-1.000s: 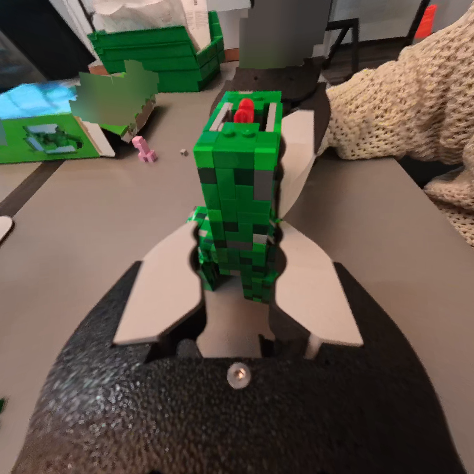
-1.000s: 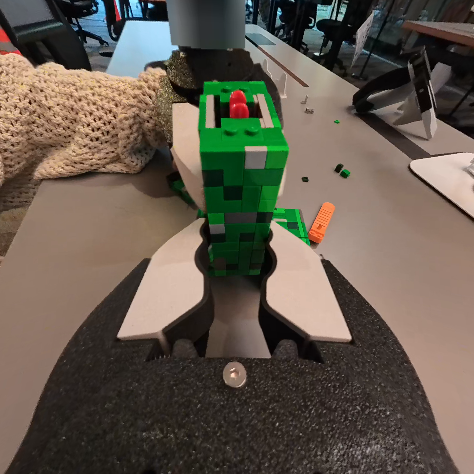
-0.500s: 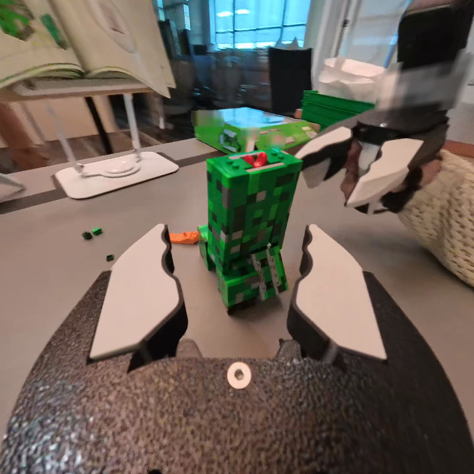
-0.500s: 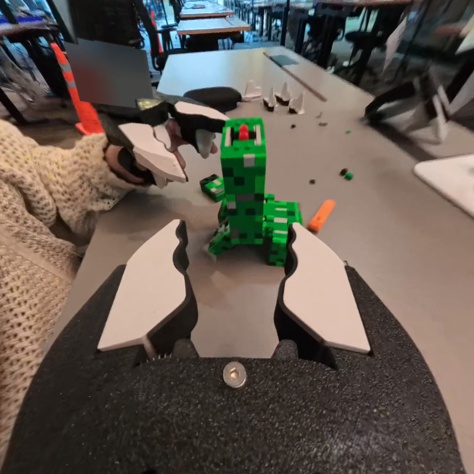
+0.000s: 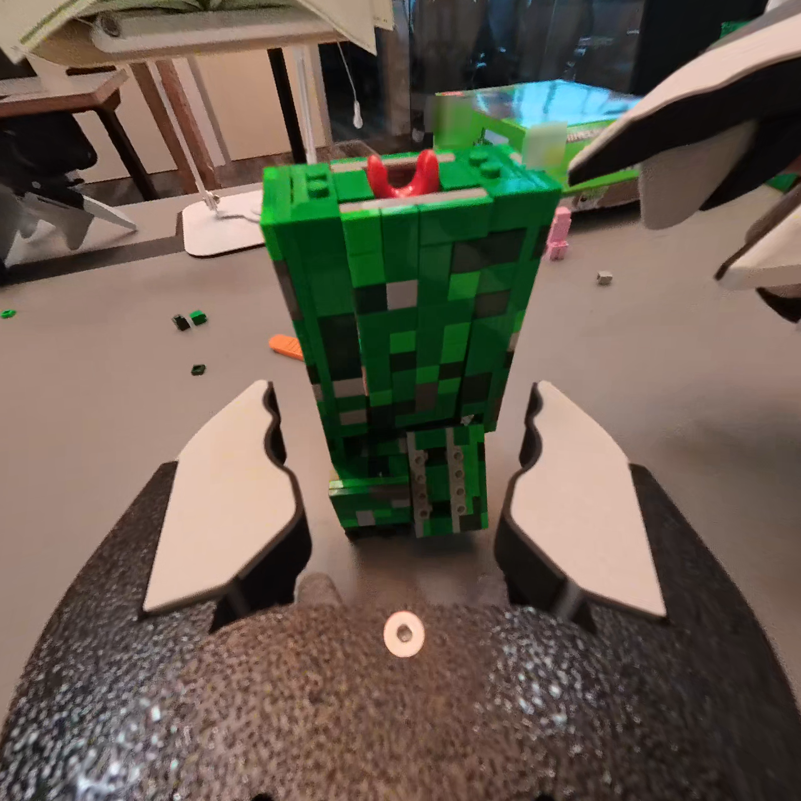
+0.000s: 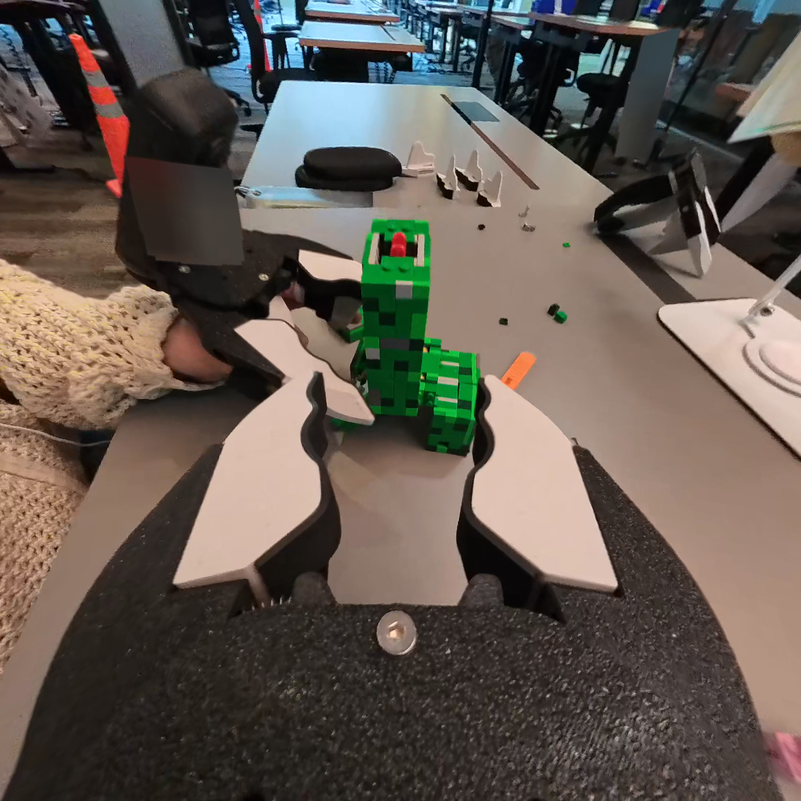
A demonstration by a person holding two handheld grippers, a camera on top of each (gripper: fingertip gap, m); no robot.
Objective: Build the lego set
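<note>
both grippers have let go since a second ago | green lego figure (image 5: pixel 407 312) stands mid-frame on table (image 5: pixel 650 411) | left gripper (image 5: pixel 401 433), right gripper (image 6: pixel 398 416) released, empty | body built; loose bricks (image 6: pixel 557 313) centre right remain

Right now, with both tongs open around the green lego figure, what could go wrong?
1. The green lego figure stands tall on narrow legs with nothing gripping it; a nudge from the left tongs could tip it.
2. The right tongs sit close to its leg and may knock it.
3. The red piece on top may pop loose.
</note>
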